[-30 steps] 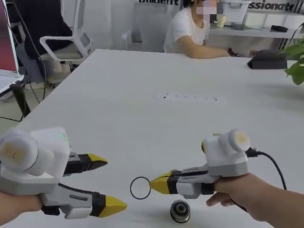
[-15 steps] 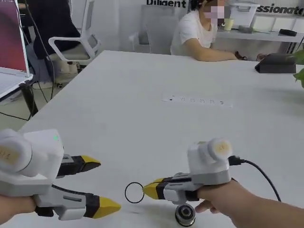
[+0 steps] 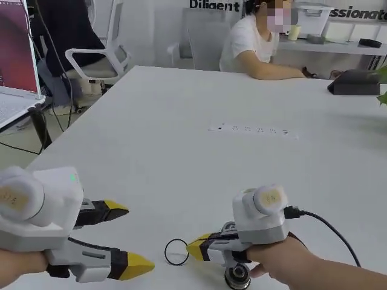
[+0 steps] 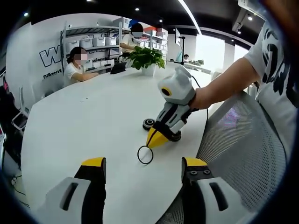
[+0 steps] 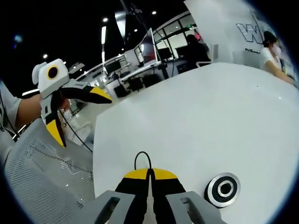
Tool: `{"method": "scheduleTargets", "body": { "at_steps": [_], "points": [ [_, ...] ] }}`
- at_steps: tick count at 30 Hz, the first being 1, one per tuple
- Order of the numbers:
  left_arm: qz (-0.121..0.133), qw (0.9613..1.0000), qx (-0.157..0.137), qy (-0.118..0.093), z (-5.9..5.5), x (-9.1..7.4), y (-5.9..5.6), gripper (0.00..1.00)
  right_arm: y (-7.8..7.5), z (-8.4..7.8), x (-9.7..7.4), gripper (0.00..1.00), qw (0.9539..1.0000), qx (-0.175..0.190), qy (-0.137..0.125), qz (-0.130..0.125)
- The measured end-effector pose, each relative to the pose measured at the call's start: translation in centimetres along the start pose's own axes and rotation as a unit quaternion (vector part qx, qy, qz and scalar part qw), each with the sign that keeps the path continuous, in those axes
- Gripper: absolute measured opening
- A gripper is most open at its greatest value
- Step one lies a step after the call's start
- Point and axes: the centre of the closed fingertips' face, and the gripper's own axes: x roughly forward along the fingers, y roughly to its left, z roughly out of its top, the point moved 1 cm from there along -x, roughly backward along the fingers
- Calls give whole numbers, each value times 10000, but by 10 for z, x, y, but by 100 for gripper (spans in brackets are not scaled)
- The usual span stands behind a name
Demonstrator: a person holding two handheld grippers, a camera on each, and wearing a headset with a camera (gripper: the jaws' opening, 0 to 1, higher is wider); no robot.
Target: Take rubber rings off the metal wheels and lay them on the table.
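White table top (image 3: 181,139) is spread across the head view. At far left an open laptop (image 3: 15,72) is set on a separate desk, and a white office chair (image 3: 97,57) is parked beside it.

At lower left the left gripper (image 3: 130,237) is held over the table's near edge. Its yellow-tipped jaws are spread wide and nothing is gripped between them. In the left gripper view the two tips are seen far apart with bare table between them.

Just to the right the rubber ring (image 3: 176,252) is found, a thin black loop low over the table near the front edge. Whether it is touching the surface cannot be told. The ring is pinched at its right side by the right gripper (image 3: 195,249), whose jaws are pressed fully together. In the right gripper view the loop is seen rising from between the closed tips.

Just right of that gripper a metal wheel (image 3: 237,276) is laid flat on the table, partly hidden by the hand (image 3: 278,260). In the left gripper view a second wheel (image 4: 149,124) is seen lying on the table close beside the right gripper.

Farther back a white power strip (image 3: 254,129) is set at the table's middle, and a person (image 3: 248,42) in a white top is seated at the far side. The leaves of a plant (image 3: 382,84) are caught at the right edge.
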Motion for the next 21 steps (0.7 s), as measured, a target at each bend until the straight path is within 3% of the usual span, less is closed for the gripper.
{"method": "scheduleTargets", "body": {
  "at_steps": [8, 12, 21],
  "points": [
    [-25, 10000, -5, -2, 2, 1, -1, 63, -3, 2, -2, 10, 9999, 11, -99, -30],
    [-31, 10000, -4, 25, 1, 1, -2, 63, 4, 10, -5, 17, 9993, 65, -343, 149],
    [-65, 10000, 16, 4, 7, 4, -3, 63, 14, 30, -21, 21, 9962, 66, -790, 354]
  ]
}}
